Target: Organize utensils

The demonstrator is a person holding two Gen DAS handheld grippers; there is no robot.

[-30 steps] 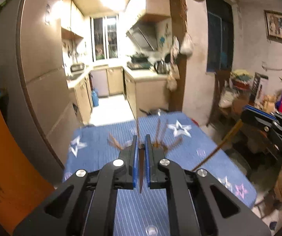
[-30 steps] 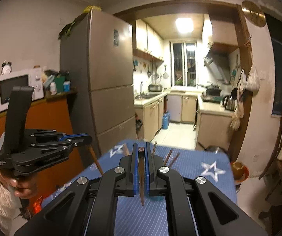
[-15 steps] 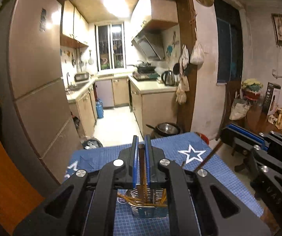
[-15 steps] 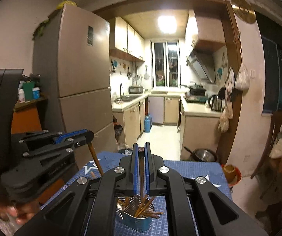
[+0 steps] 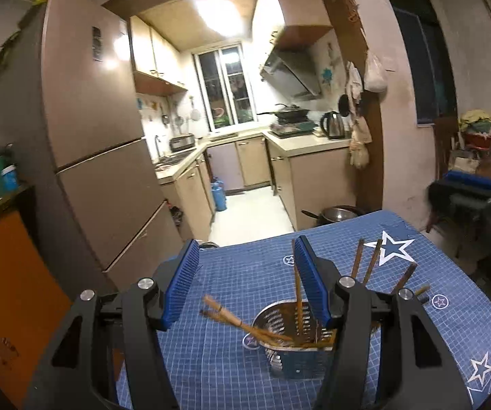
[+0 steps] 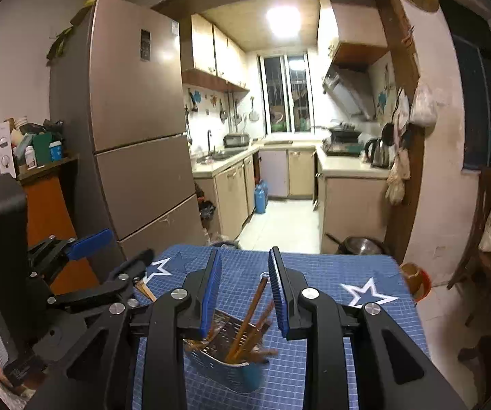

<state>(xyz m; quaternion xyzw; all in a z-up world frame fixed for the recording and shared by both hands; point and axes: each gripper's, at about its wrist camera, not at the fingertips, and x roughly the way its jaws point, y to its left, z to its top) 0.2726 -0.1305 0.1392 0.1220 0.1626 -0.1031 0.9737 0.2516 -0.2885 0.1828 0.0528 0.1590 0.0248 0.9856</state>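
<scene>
A perforated metal utensil holder (image 5: 293, 352) stands on the blue star-patterned tablecloth (image 5: 245, 273) with several wooden chopsticks (image 5: 368, 263) leaning in it. My left gripper (image 5: 248, 242) hangs just above and before it, its jaws opening wide. One chopstick (image 5: 296, 283) stands loose in the holder beside the right pad, unpressed. In the right wrist view my right gripper (image 6: 244, 251) hovers over the same holder (image 6: 225, 365), jaws opening. A chopstick (image 6: 252, 311) leans in the holder between the pads, free of both. The left gripper (image 6: 125, 246) shows at the left.
A tall brown fridge (image 5: 102, 157) and an orange cabinet (image 5: 2, 290) stand left of the table. Beyond the table's far edge (image 6: 279, 249) a pot (image 6: 361, 244) sits on the floor at the kitchen doorway. A wooden chair (image 6: 481, 225) is at the right.
Both grippers came down over the holder and went from shut on a chopstick each to open. The two chopsticks now stand in the holder.
</scene>
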